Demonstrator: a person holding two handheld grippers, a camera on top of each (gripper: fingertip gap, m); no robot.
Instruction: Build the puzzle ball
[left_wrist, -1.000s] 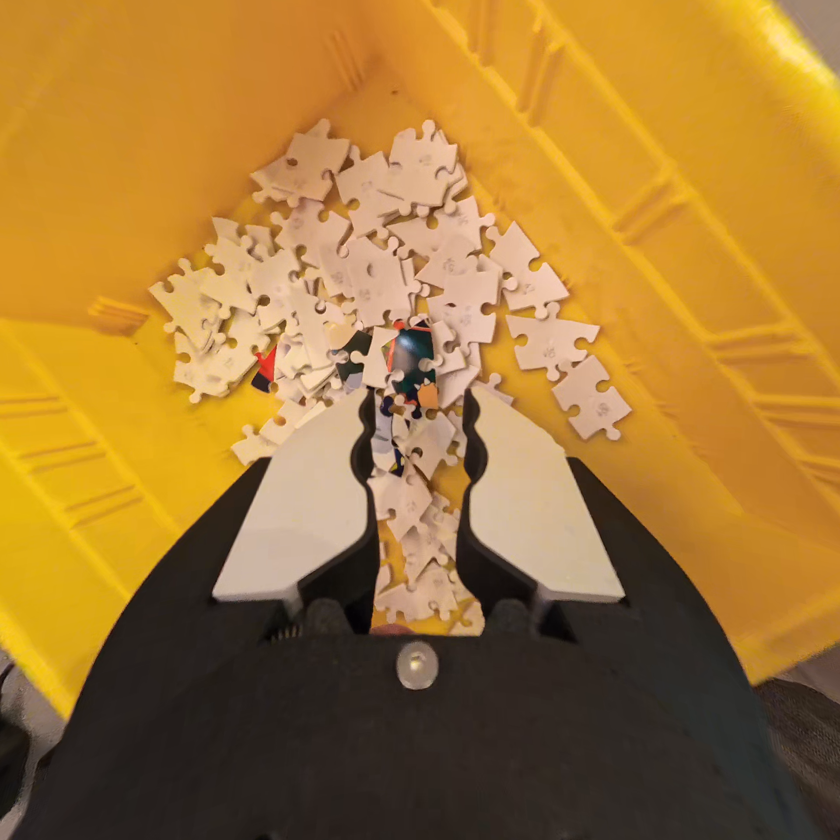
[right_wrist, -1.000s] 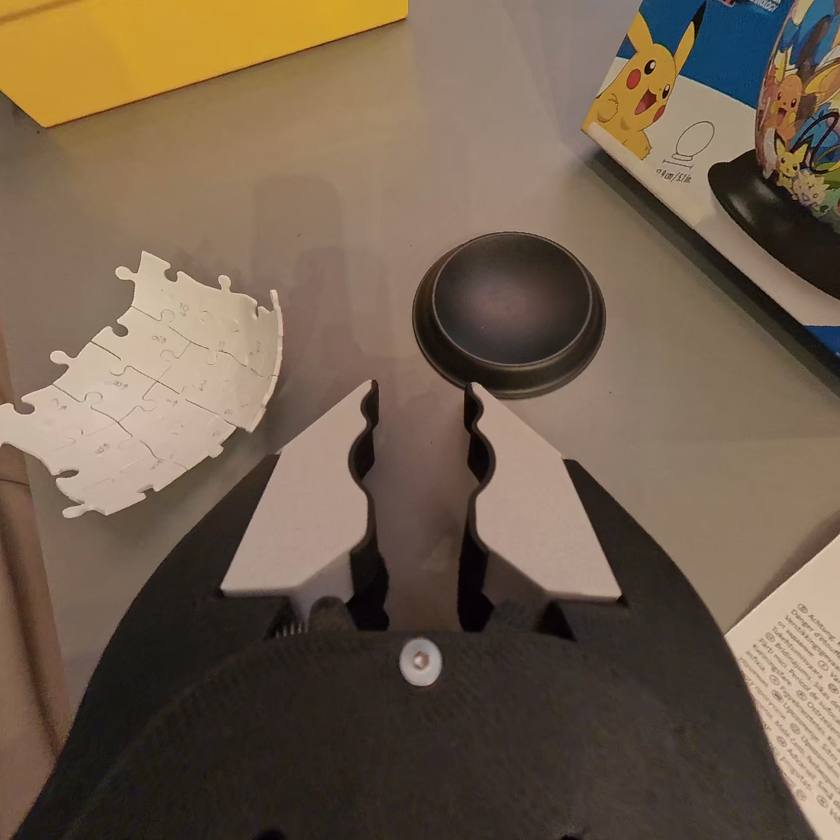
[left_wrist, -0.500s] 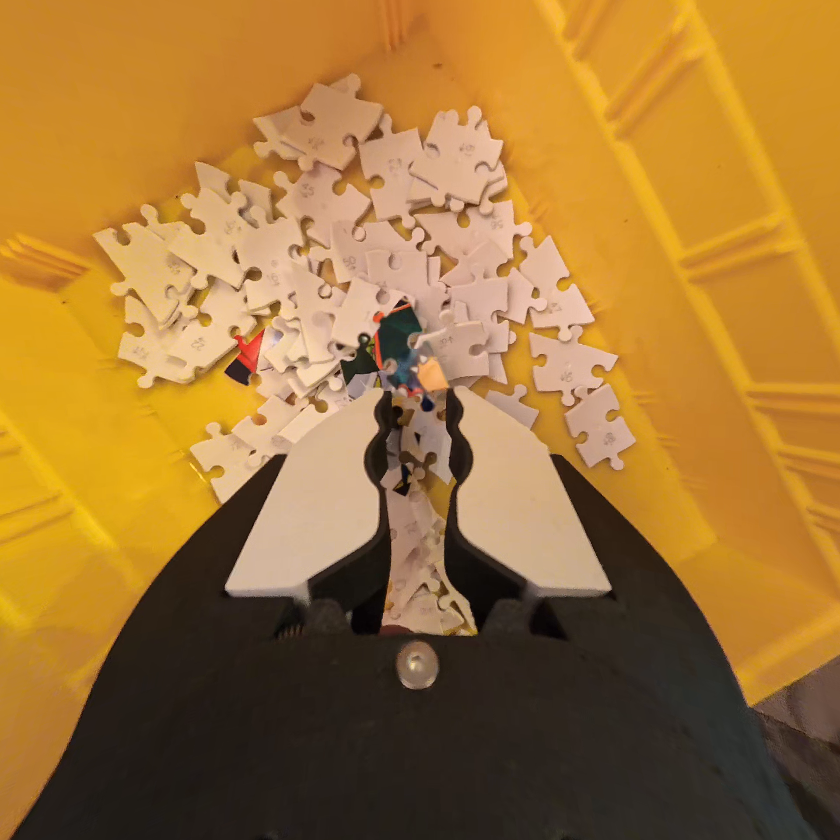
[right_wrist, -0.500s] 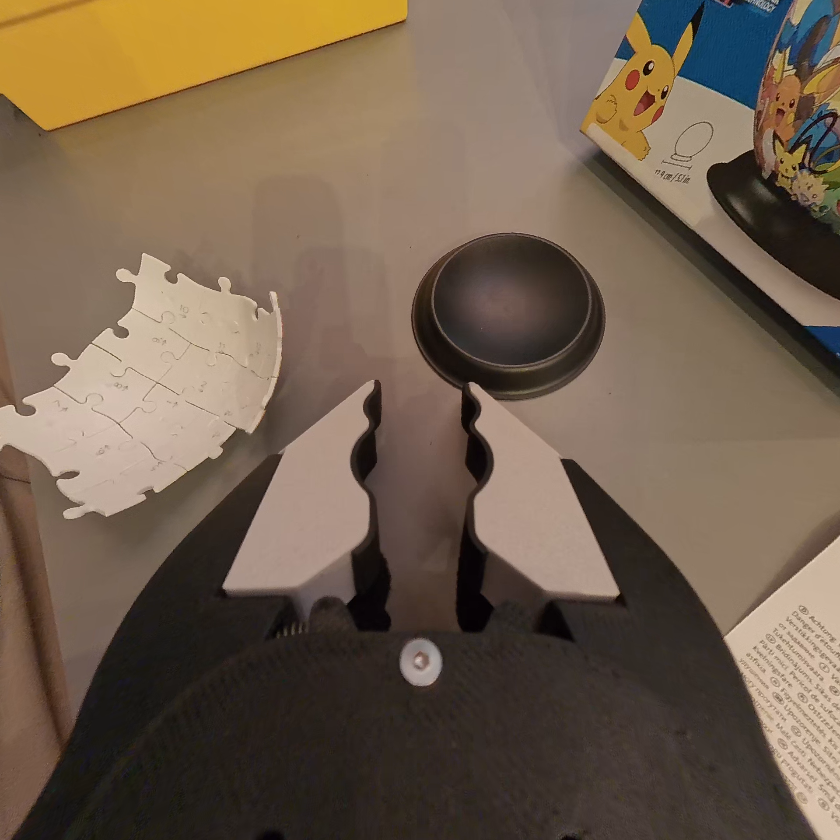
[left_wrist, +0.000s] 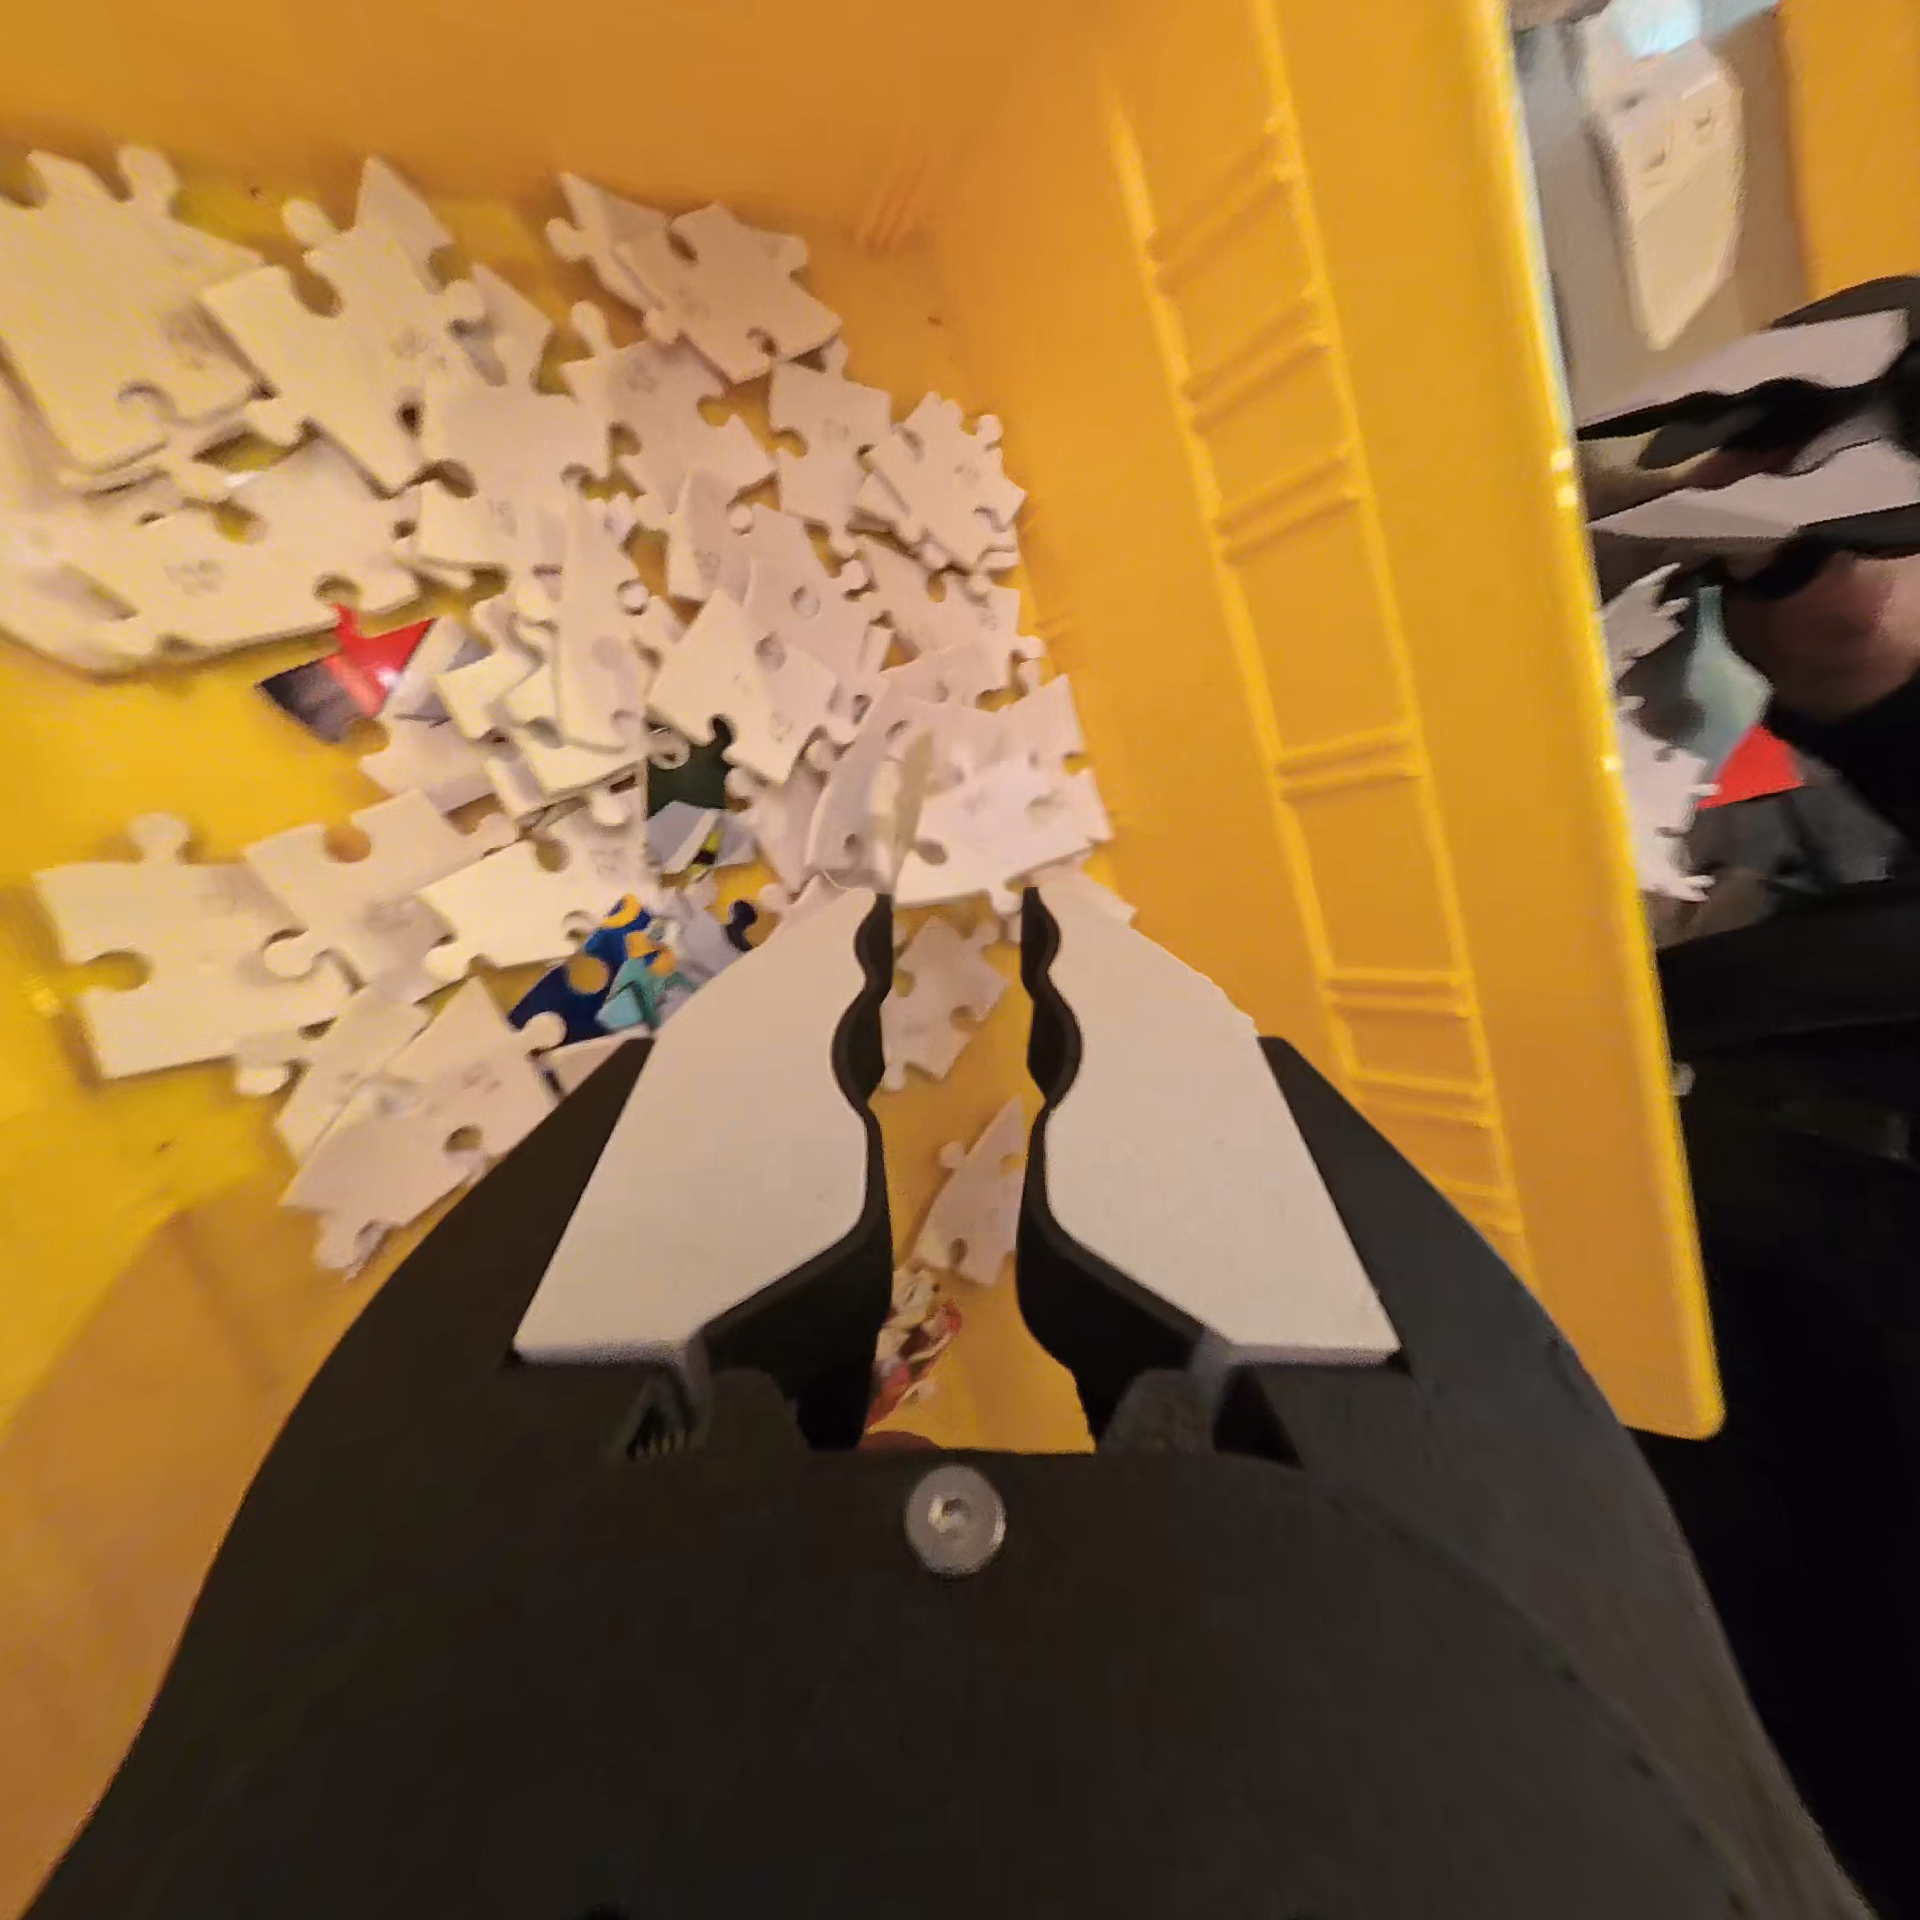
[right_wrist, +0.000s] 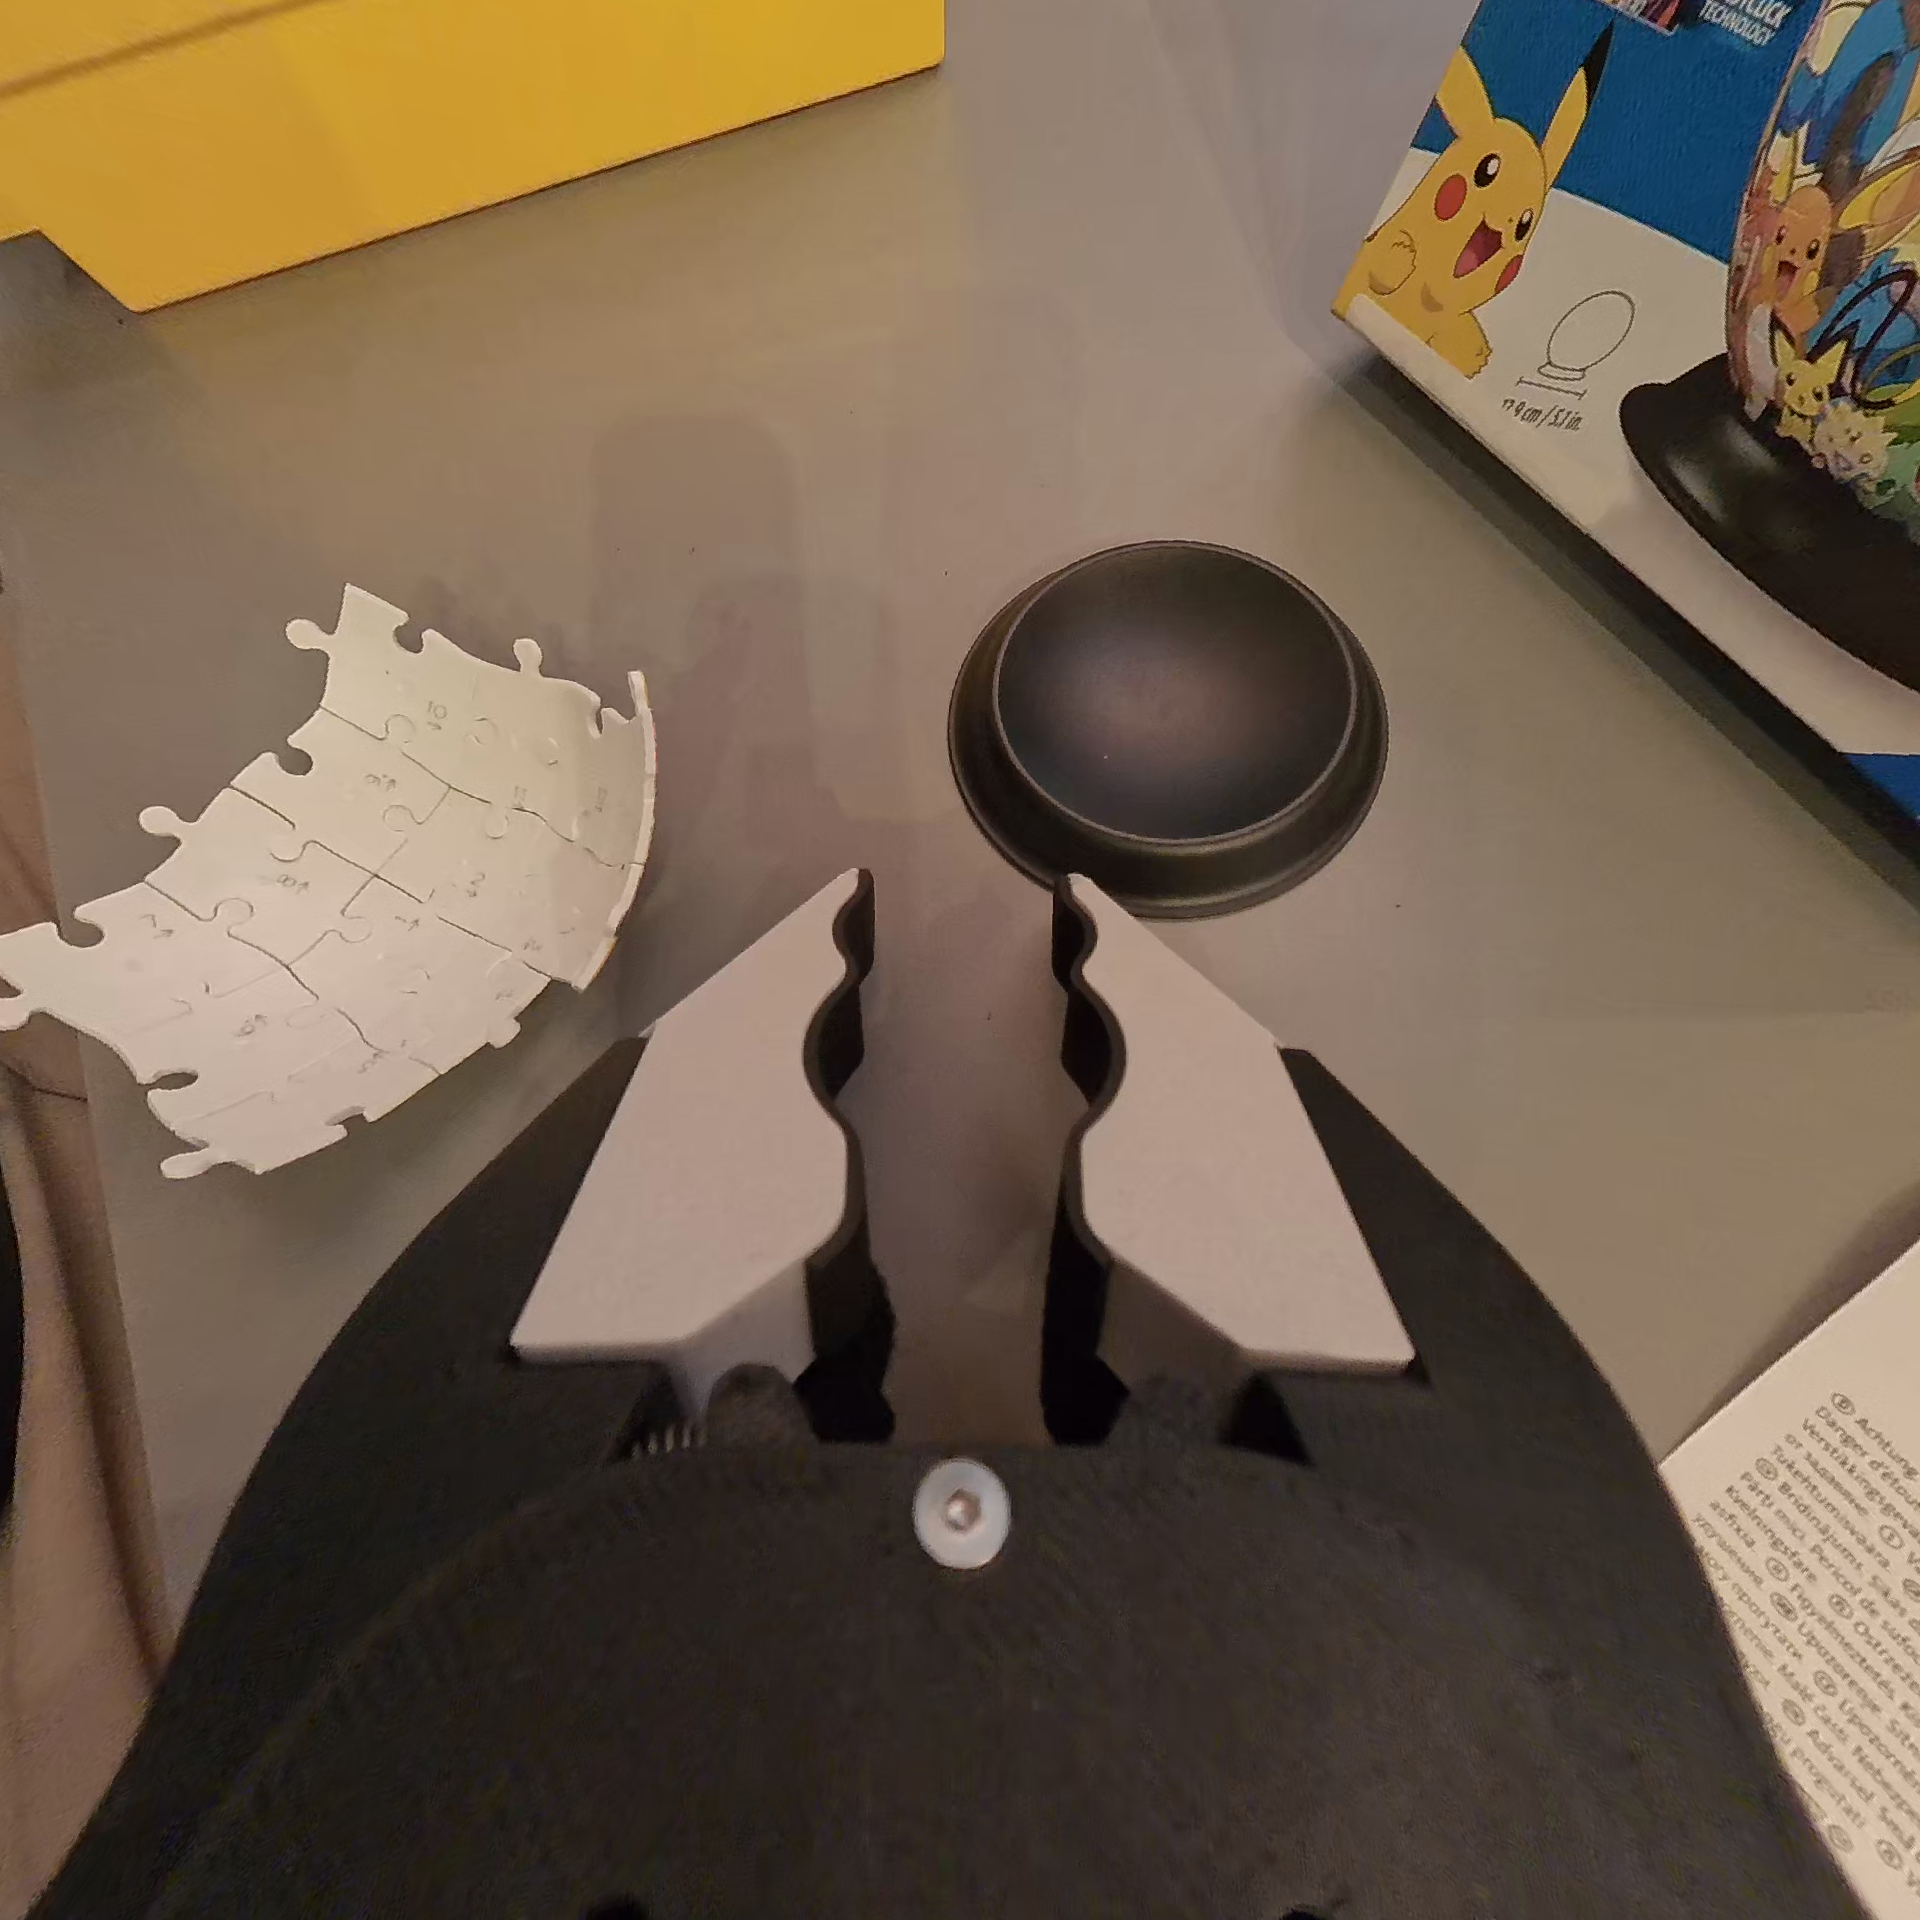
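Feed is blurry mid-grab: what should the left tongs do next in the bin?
Probably ease the left tongs forward and close on the tilted white piece at their tips. The jaws stand open and empty, and that piece sticks up from the pile against the yellow bin wall.

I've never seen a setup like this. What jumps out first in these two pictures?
The heap of white puzzle pieces lying in the bright yellow bin, with the left gripper open just above them. On the grey table, a curved assembled section lies left of the open right gripper. A black round stand sits just beyond it, and a colourful puzzle box is at far right.
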